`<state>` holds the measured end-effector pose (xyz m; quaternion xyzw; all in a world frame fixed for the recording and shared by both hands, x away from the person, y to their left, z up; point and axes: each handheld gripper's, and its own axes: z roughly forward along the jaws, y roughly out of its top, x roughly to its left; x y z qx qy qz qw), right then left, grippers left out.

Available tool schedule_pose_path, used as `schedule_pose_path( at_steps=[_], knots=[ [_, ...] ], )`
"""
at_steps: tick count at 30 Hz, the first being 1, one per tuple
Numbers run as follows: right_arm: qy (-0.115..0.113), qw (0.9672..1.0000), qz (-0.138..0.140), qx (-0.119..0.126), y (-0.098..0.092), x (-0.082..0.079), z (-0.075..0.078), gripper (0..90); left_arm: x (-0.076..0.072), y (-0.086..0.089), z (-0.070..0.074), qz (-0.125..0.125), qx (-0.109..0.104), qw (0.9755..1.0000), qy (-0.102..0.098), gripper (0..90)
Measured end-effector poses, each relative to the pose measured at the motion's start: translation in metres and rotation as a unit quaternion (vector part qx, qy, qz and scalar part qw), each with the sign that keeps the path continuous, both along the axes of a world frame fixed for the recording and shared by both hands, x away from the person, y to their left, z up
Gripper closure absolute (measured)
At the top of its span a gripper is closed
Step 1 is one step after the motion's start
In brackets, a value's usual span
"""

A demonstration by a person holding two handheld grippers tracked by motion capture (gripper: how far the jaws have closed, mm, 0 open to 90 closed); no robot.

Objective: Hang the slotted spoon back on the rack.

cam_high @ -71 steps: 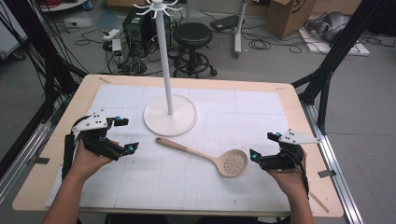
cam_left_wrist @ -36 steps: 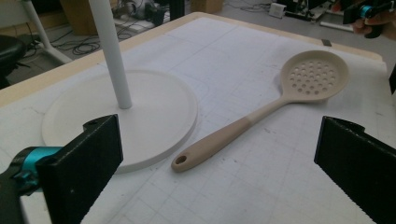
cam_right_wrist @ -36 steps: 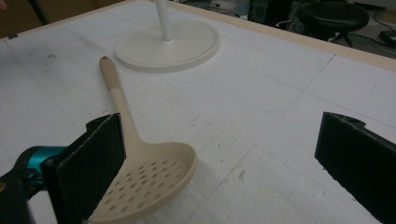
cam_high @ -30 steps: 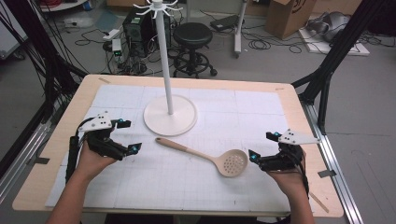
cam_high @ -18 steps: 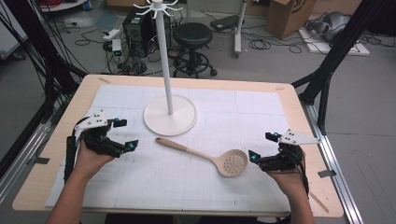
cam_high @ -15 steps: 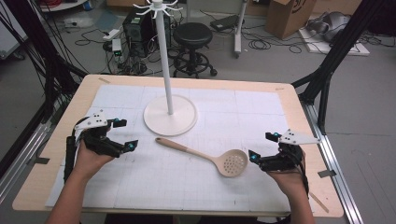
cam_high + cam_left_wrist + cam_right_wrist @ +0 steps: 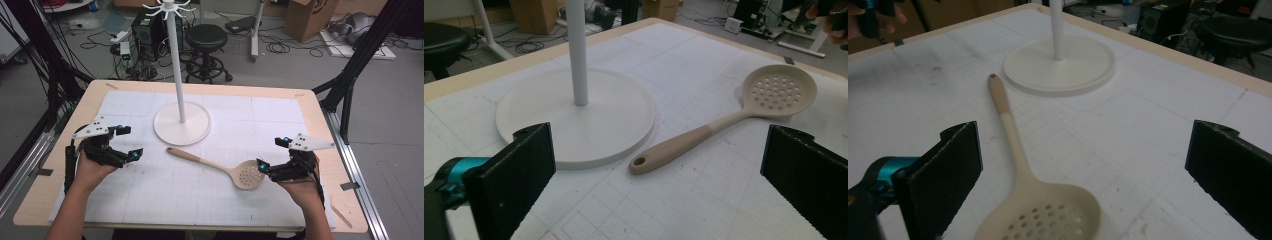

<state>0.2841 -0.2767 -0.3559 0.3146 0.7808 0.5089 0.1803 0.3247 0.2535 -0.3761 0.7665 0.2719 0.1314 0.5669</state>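
My right gripper (image 7: 272,157) and left gripper (image 7: 126,143), jaws spread, hold nothing. The slotted spoon (image 7: 220,167) lies flat between them, handle toward the white stand (image 7: 181,122). Approach stage, I judge; next, closing on the handle.

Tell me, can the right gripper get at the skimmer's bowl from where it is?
Probably yes: the right gripper is open beside the skimmer, with nothing between them.

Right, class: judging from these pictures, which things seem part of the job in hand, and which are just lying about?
Likely in the job:
slotted spoon
hook stand
left gripper, open
right gripper, open

Just about:
stool
cardboard box
floor cables
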Motion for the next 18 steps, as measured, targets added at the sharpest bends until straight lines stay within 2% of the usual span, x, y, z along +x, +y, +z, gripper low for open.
schedule_pose_path(
  at_steps=[1,7,8,9,10,16,17,18],
  knots=[
    [0.002,0.9999,0.011,-0.013,0.011,0.003,0.004,0.8,0.000,0.000,0.000,-0.002,0.003,1.0000,0.000,1.7],
    [0.007,0.9989,0.031,-0.036,0.037,0.017,0.013,0.8,-0.001,-0.001,0.000,-0.007,0.009,0.9999,0.000,1.7],
    [0.015,0.9981,0.041,-0.045,0.049,0.023,0.018,0.8,-0.001,-0.002,0.000,-0.009,0.012,0.9999,-0.001,1.7],
    [0.015,0.9981,0.041,-0.045,0.049,0.023,0.018,0.8,-0.001,-0.002,0.000,-0.009,0.012,0.9999,-0.001,1.7],
    [0.019,0.9970,0.052,-0.053,0.061,0.029,0.022,0.8,-0.002,-0.002,0.001,-0.012,0.010,0.9999,-0.002,1.7],
    [0.038,0.9937,0.068,-0.081,0.090,0.048,0.022,0.8,-0.004,-0.005,0.003,-0.017,0.019,0.9997,-0.007,1.7],
    [0.038,0.9937,0.068,-0.081,0.090,0.048,0.022,0.8,-0.004,-0.005,0.003,-0.017,0.019,0.9997,-0.007,1.7],
    [0.047,0.9922,0.073,-0.090,0.098,0.055,0.018,2.0,-0.004,-0.006,0.004,-0.018,0.021,0.9996,-0.008,1.7]
  ],
)
